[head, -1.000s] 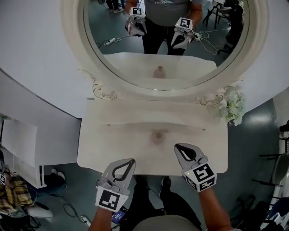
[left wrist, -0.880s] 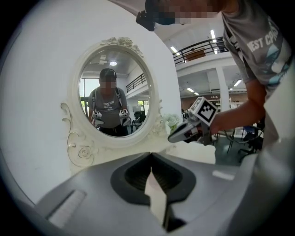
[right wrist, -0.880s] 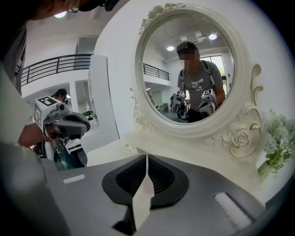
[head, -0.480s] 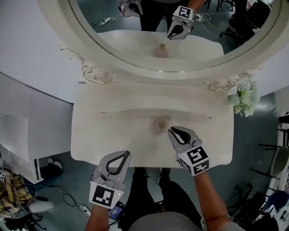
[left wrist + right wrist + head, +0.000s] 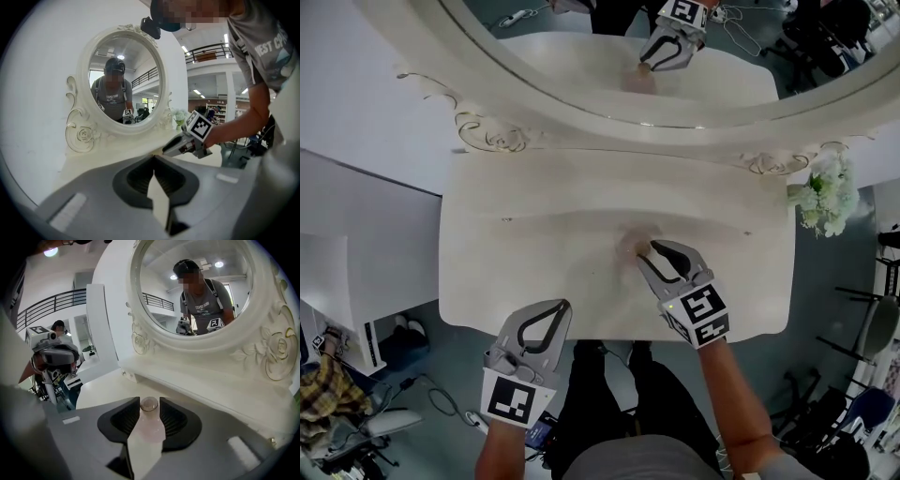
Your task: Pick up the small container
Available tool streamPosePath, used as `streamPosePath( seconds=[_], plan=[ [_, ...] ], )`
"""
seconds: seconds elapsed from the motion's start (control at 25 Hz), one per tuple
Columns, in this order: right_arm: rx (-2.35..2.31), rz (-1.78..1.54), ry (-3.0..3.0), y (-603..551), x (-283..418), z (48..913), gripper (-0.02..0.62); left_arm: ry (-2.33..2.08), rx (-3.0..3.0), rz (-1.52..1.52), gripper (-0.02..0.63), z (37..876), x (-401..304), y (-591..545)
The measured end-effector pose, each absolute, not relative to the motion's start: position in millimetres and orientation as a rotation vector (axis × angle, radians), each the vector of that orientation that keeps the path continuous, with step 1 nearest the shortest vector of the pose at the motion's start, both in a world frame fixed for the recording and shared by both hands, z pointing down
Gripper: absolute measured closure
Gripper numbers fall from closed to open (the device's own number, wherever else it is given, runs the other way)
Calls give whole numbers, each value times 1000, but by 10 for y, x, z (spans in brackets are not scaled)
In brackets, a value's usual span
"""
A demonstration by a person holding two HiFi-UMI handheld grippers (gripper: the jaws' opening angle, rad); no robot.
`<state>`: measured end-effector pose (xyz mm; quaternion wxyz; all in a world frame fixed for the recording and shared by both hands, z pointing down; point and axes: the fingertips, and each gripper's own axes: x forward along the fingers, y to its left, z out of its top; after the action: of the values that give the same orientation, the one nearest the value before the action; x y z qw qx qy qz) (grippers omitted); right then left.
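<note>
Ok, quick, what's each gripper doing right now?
Left gripper: shut, nothing in it.
Right gripper: open; its jaws have just been opening, with the small pink container standing between them, not gripped.

The person wears a grey short-sleeved T-shirt (image 5: 649, 463) with white lettering printed across the chest, and dark trousers (image 5: 668, 405). The reflection in the white oval mirror (image 5: 262, 341) also shows a dark cap (image 5: 186, 266) and dark shoulder straps (image 5: 212, 288) lying over the shirt.

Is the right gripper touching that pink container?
Cannot tell. The right gripper has just been opening; its own view shows the container between the jaws, no gap or contact plain.
</note>
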<state>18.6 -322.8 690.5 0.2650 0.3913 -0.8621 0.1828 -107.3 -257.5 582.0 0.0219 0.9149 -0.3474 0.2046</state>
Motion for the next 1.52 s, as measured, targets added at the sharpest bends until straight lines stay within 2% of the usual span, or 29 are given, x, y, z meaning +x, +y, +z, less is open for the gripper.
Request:
streamPosePath(
  seconds=[0.16, 0.36, 0.6, 0.92, 1.52],
  plan=[
    [1046, 497, -2319, -3271, 131, 7021, 426, -1074, 2836, 640, 603, 5869, -1104, -2613],
    [1028, 489, -2303, -3313, 46, 7163, 418, -1076, 2807, 647, 603, 5953, -1152, -2630],
    [1052, 416, -2268, -3370, 49, 7259, 451, -1084, 2804, 639, 603, 5979, -1186, -2651],
    [1061, 413, -2226, -3323, 74, 7246, 454, -1106, 2810, 633, 603, 5884, -1244, -2638],
    [1153, 410, -2314, -3111, 230, 6396, 454, -1204, 2810, 606, 603, 5446, -1324, -2428]
  ],
)
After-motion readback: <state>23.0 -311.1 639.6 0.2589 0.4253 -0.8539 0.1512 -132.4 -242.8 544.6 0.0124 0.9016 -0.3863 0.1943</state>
